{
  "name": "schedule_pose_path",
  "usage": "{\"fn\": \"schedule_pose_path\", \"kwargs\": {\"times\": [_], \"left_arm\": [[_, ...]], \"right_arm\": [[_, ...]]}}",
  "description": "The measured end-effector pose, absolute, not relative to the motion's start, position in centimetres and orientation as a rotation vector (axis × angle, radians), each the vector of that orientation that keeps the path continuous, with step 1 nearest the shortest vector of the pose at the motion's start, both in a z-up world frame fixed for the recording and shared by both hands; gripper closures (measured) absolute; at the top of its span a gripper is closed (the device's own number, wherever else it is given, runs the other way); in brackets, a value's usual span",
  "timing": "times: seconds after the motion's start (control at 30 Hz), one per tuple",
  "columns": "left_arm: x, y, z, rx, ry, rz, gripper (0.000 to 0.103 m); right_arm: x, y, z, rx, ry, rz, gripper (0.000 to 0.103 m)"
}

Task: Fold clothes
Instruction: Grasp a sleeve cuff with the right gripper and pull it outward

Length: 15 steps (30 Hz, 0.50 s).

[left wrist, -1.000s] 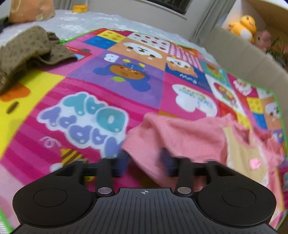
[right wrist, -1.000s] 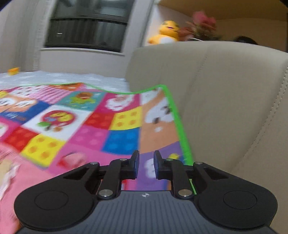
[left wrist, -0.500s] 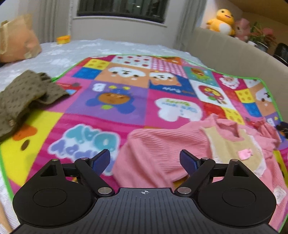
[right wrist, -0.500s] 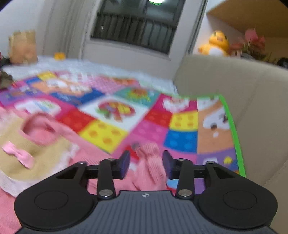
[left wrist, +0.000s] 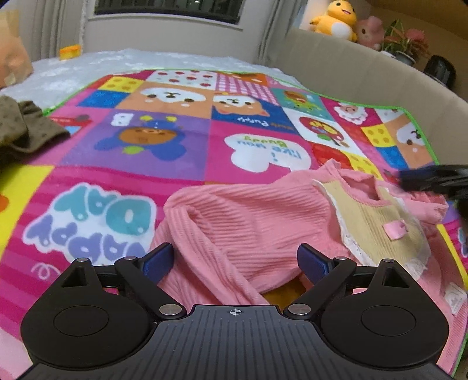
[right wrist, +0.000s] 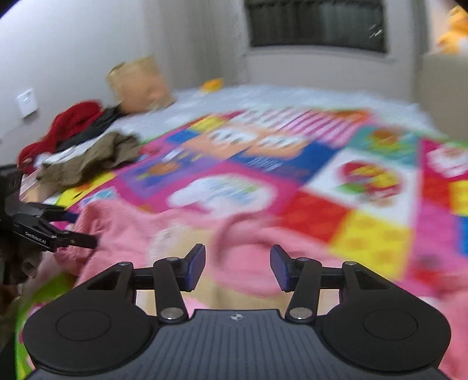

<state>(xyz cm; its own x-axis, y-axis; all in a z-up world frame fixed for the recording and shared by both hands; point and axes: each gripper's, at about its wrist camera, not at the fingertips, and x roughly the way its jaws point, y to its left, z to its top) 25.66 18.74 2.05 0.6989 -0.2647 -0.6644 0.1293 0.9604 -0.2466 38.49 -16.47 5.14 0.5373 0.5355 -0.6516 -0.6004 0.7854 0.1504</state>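
A pink ribbed child's top [left wrist: 248,222] with a beige bib panel and a small pink bow [left wrist: 395,228] lies crumpled on the colourful play mat [left wrist: 163,137]. My left gripper [left wrist: 235,260] is open, its jaws wide apart over the top's near sleeve, holding nothing. My right gripper [right wrist: 237,264] is open over the top's collar area [right wrist: 242,231]; that view is blurred by motion. The right gripper shows at the right edge of the left wrist view [left wrist: 433,181]. The left gripper shows at the left edge of the right wrist view [right wrist: 49,231].
An olive-brown garment [left wrist: 23,128] lies at the mat's left edge, also in the right wrist view [right wrist: 93,157]. Red and dark clothes [right wrist: 70,125] and a brown bag [right wrist: 140,84] sit behind it. A beige sofa back [left wrist: 351,73] with plush toys [left wrist: 336,20] borders the right.
My left gripper opened and let go of the pink sleeve, then drew back. My right gripper swung left from the sofa side to over the pink top and opened wider.
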Motion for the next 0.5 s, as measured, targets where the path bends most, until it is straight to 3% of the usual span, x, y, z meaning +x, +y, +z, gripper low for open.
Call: {"fn": "schedule_pose_path", "kwargs": {"times": [0.07,0.13,0.2,0.37,0.5], "left_arm": [[25.3,19.3,1.8,-0.195,0.766,-0.235,0.008],[24.9,19.9,1.5,-0.199,0.77,-0.242,0.008],[24.6,20.5,1.2,-0.2,0.771,-0.258,0.008],[24.2,21.1,0.7,-0.209,0.769,-0.274,0.008],[23.6,21.3,0.2,-0.2,0.774,-0.281,0.008]], "right_arm": [[39.6,-14.0,3.4,-0.1,0.784,0.698,0.056],[39.8,-12.9,3.1,-0.102,0.803,0.739,0.098],[40.0,-11.7,2.9,-0.105,0.822,0.781,0.099],[41.5,-9.6,7.5,-0.139,0.647,0.779,0.099],[46.4,-7.3,5.4,-0.196,0.656,0.691,0.097]]}}
